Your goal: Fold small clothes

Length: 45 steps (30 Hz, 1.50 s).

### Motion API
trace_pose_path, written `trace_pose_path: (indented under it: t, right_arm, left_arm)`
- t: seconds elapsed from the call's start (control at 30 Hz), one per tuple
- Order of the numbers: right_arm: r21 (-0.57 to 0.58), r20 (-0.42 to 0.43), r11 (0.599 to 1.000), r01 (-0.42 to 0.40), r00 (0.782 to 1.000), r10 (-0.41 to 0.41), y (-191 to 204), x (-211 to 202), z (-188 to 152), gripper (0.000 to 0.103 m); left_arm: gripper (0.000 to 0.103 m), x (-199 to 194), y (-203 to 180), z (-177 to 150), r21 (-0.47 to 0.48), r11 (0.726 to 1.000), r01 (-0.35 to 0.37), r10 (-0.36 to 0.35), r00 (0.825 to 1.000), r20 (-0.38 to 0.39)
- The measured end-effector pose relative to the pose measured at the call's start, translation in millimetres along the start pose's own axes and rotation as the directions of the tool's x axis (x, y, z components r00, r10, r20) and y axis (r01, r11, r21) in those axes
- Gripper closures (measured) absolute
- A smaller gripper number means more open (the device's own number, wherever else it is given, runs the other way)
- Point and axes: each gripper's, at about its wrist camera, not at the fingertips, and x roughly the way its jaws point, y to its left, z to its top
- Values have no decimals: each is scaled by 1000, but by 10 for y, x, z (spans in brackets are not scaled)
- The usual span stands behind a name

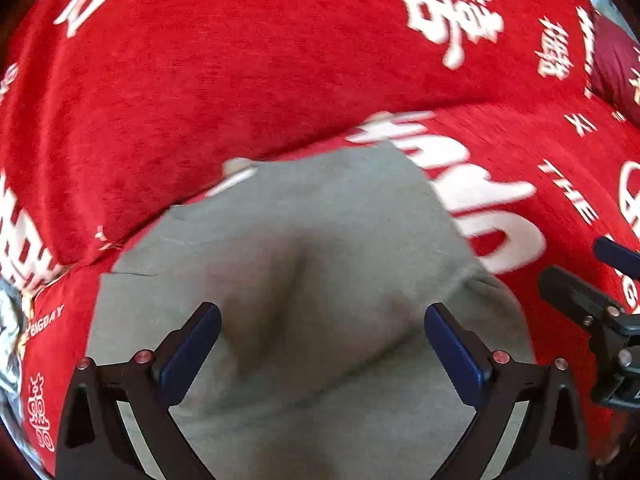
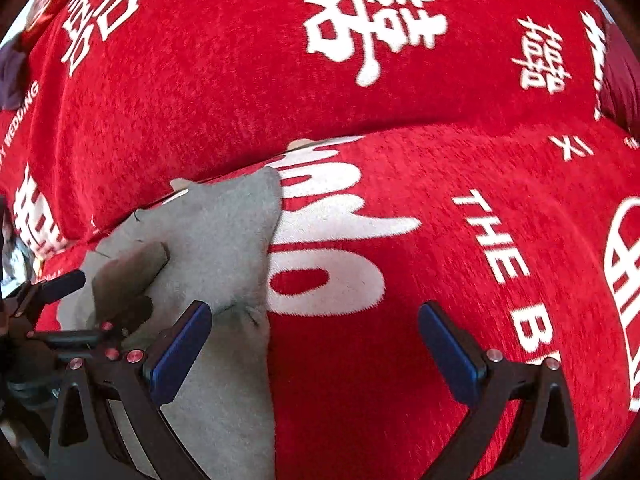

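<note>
A small grey garment (image 1: 304,240) lies flat with a soft ridge down its middle, on a red cover (image 1: 200,100) printed with white characters. My left gripper (image 1: 322,316) hangs open just above the garment, nothing between its pads. In the right wrist view the garment (image 2: 208,232) fills the lower left. My right gripper (image 2: 316,312) is open over the garment's right edge, its left finger above the grey cloth and its right finger above the red cover (image 2: 400,380). Each gripper shows at the edge of the other's view, the two standing close side by side.
The red cover rises into a padded back cushion (image 2: 240,92) behind the garment. A dark maroon cloth (image 1: 612,68) sits at the far right. A pale patterned item (image 1: 10,320) shows at the left edge.
</note>
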Motion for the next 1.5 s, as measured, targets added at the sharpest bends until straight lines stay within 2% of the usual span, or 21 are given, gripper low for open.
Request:
trace_pose_path:
  t: [0.13,0.2,0.3,0.37,0.4,0.47,0.5,0.6,0.77,0.8,0.83,0.87,0.9,0.93,0.97,1.07,1.17,1.23,1.27,1.33,1.5]
  right_arm:
    - [-29,18,999,14,1000,-13,-50,-152,-3,0]
    - [-58,35,998,13,999,-11,1,-213,39,0]
    - [-119,41,993,-7,999,12,228,-213,123,0]
    - [-186,43,982,-34,998,42,550,-156,192,0]
    - [-217,43,975,-45,998,56,707,-126,215,0]
    - [-294,29,953,-71,996,83,1096,-27,252,0]
    - [-341,10,936,-86,995,96,1343,57,264,0]
    - [-442,-46,889,-120,993,111,1939,303,249,0]
    - [-547,-183,822,-157,981,66,2616,919,106,1]
    - [-565,-196,813,-142,980,35,2648,1024,70,12]
    - [-578,-210,808,-115,978,-11,2638,1139,44,38]
    - [-565,-221,819,-102,975,-31,2580,1196,53,42]
    - [-475,-214,870,-131,976,30,2409,1140,146,54]
    - [-402,-204,907,-126,978,45,2255,1088,217,75]
    - [-339,-191,934,-114,980,51,2070,1016,271,76]
    - [-176,-97,974,-140,987,124,1483,681,318,76]
    - [-49,-74,977,-206,977,202,981,485,239,70]
    - [15,-85,973,-230,969,231,735,455,147,30]
    - [25,-67,973,-228,971,229,652,421,104,25]
    - [41,-47,970,-238,970,240,541,366,82,23]
    - [194,-25,920,-340,936,351,219,371,117,23]
  left_arm:
    - [1,-249,153,-114,-42,999,30,-28,999,47]
    - [1,-304,454,-236,-125,991,49,-44,998,46]
    - [1,-260,1113,-468,-286,958,0,7,1000,24]
    - [1,-139,1693,-623,-442,897,-25,16,1000,-25]
    - [1,-68,2001,-716,-530,848,-4,-16,999,-35]
    - [1,78,2386,-876,-627,779,-12,-44,996,-74]
    - [1,158,2502,-940,-641,766,-51,-30,993,-115]
    - [1,339,2602,-1083,-583,795,-168,48,975,-216]
    - [1,365,2512,-1134,-544,820,-177,73,975,-208]
    - [1,373,2494,-1126,-537,823,-184,80,974,-211]
    - [1,383,2470,-1124,-530,827,-187,83,973,-213]
    - [1,383,2468,-1112,-525,830,-188,86,973,-212]
    - [1,391,2483,-1102,-520,834,-187,89,974,-208]
    - [1,390,2466,-1113,-515,838,-183,90,976,-200]
    - [1,378,2484,-1115,-515,838,-180,89,977,-196]
    - [1,377,2493,-1125,-525,833,-173,80,977,-196]
    - [1,356,2465,-1078,-510,838,-194,99,973,-208]
    - [1,319,2407,-1022,-496,847,-192,102,974,-203]
    - [1,301,2378,-998,-495,849,-185,96,975,-200]
    - [1,233,2304,-936,-492,854,-169,88,979,-184]
    - [1,148,2110,-758,-459,876,-145,83,985,-153]
